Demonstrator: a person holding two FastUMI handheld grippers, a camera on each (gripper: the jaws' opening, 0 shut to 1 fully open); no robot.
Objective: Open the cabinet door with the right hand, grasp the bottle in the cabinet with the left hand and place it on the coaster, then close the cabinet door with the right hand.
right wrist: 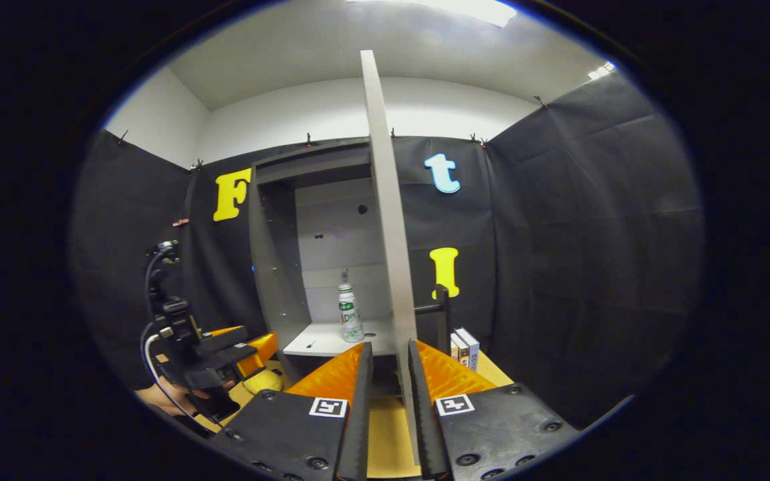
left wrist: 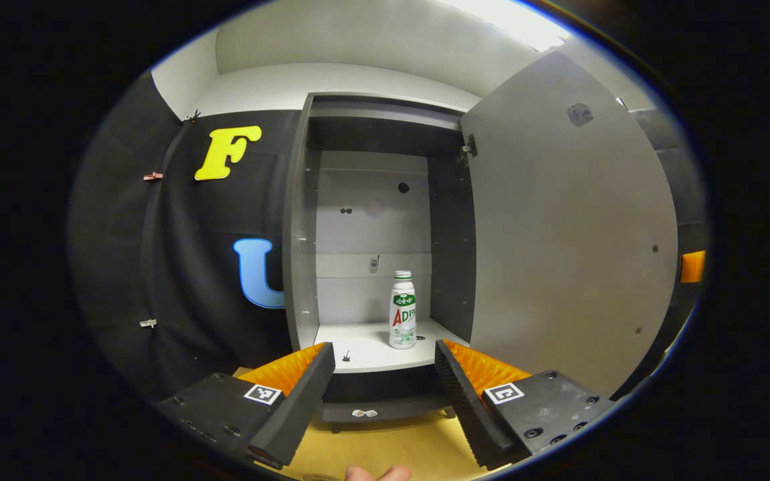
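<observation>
The bottle (left wrist: 402, 309) is standing upright on the cabinet's bottom shelf (left wrist: 365, 351), toward the shelf's right side and near its front edge, with bare shelf all around it. It is the one thing the cabinet (left wrist: 371, 220) is holding; the upper part of the interior is showing bare back panel.

The left gripper (left wrist: 385, 381) is hovering in front of the shelf's front edge with its fingers spread wide and nothing between them, and the bottle is sitting slightly right of the gap's middle. The cabinet door (right wrist: 388, 220) is standing swung out, edge-on in the right gripper view, and the right gripper (right wrist: 390, 374) is straddling that edge with its fingers nearly closed; whether both are actually pressing on the panel I cannot tell.

The bottle is tall and narrow, so a finger arriving off-centre is likely to be knocking it over or pushing it toward the right side wall instead of enclosing it. If the right gripper is loosening its grip, the door may be swinging back into the left gripper's path. The coaster's position is not something these views are settling.
</observation>
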